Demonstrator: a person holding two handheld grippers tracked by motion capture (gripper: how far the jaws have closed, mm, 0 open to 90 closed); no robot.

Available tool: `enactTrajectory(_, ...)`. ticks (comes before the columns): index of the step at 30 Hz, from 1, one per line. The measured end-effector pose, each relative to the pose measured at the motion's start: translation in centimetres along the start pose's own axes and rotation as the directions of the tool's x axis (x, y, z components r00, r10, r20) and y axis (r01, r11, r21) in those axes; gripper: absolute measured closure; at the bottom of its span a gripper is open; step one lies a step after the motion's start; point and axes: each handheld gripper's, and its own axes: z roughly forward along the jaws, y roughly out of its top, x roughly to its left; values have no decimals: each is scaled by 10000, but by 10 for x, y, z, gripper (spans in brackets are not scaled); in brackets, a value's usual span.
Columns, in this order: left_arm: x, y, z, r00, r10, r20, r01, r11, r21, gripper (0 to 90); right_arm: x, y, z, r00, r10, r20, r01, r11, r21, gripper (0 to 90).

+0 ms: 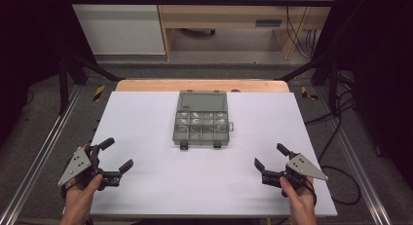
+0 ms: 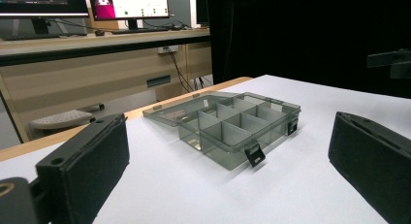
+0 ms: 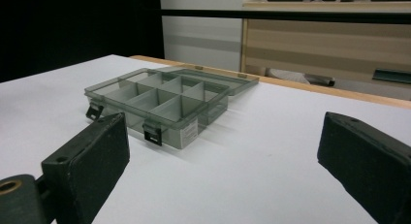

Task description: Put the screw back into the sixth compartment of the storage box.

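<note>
Barely begun, by the look of it: left hand-held gripper (image 1: 116, 156) and right hand-held gripper (image 1: 269, 157) both spread wide, empty, near the counter (image 1: 146, 186) front corners. Compartment box (image 1: 201, 120) mid-counter, well apart, lid (image 1: 203, 101) already laid open, latches (image 1: 184, 145) loose. Reaching and handling left.

Your high view looks steeply down on the table (image 1: 146, 186); both gripper views sit low, sharing the organizer box (image 2: 232, 127) from opposite corners.
</note>
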Motion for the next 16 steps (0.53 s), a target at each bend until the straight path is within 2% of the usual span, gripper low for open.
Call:
enactTrajectory(9,-1,1,0,9999,65,101,-65,10000,16,9,9,-8,11,9979,-126,-640,132,9999,88,48)
enactTrajectory(16,-2,1,0,9999,75,131,-75,10000,-2,9,15,-13,19,9914,-429,-1235,472,9984,323,48)
